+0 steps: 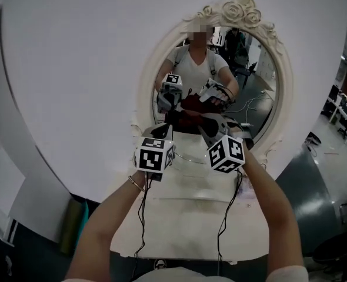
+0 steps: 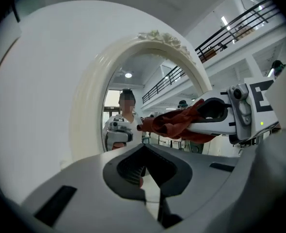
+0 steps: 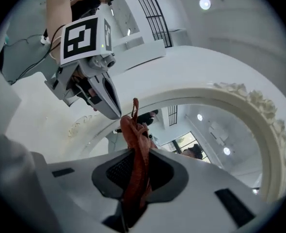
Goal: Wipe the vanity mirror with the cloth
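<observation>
Right tool (image 3: 135,176) is clamped on a bunched red cloth (image 3: 133,140), which is held up in front of the lower part of the vanity mirror (image 1: 259,98). Whether the cloth is touching the mirror cannot be told. Left tool (image 2: 144,178) is held just beside it, with its jaws pressed together and nothing seen between them. Only a narrow twist of fabric is gripped, so the cloth could be dragged out of the jaws if it is pressed hard across the mirror. Little fabric is carried ahead of the jaw tips, so the mirror could be struck or scratched by hard plastic. The ornate frame (image 1: 153,69) could also be knocked, given how closely both tools are held above the bench (image 1: 185,216).
</observation>
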Demonstrator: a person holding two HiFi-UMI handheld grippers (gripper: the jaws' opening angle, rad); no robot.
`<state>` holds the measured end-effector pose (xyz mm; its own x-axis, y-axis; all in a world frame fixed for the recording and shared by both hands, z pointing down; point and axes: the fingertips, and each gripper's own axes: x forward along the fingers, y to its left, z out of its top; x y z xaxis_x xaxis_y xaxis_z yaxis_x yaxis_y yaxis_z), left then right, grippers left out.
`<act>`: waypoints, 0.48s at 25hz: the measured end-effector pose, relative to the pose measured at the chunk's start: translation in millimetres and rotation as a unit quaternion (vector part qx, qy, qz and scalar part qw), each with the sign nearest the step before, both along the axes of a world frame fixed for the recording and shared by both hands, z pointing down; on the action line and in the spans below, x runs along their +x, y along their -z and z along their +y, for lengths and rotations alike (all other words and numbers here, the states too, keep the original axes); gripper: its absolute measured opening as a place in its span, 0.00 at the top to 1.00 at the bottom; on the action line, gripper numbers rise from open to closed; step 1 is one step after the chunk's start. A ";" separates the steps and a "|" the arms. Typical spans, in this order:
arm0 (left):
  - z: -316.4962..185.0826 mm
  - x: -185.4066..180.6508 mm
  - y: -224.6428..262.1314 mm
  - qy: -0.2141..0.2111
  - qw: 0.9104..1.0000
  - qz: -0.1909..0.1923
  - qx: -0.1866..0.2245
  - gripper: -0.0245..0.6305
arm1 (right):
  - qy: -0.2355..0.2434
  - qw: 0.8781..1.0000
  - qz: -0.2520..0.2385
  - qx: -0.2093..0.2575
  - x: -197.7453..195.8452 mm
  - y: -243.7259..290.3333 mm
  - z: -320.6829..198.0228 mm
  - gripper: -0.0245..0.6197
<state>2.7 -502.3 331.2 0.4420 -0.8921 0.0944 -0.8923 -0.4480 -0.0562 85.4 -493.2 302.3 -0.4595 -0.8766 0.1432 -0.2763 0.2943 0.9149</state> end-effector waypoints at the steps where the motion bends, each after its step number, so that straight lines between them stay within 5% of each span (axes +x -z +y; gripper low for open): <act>1: -2.3 5.4 18.8 -0.004 1.000 0.001 0.008 0.96 | -0.006 1.000 0.006 0.016 6.2 19.3 0.6 0.87; 12: -2.4 37.8 170.6 -0.002 0.995 -0.023 0.097 0.96 | -0.069 0.989 0.020 0.132 58.0 177.0 14.1 0.87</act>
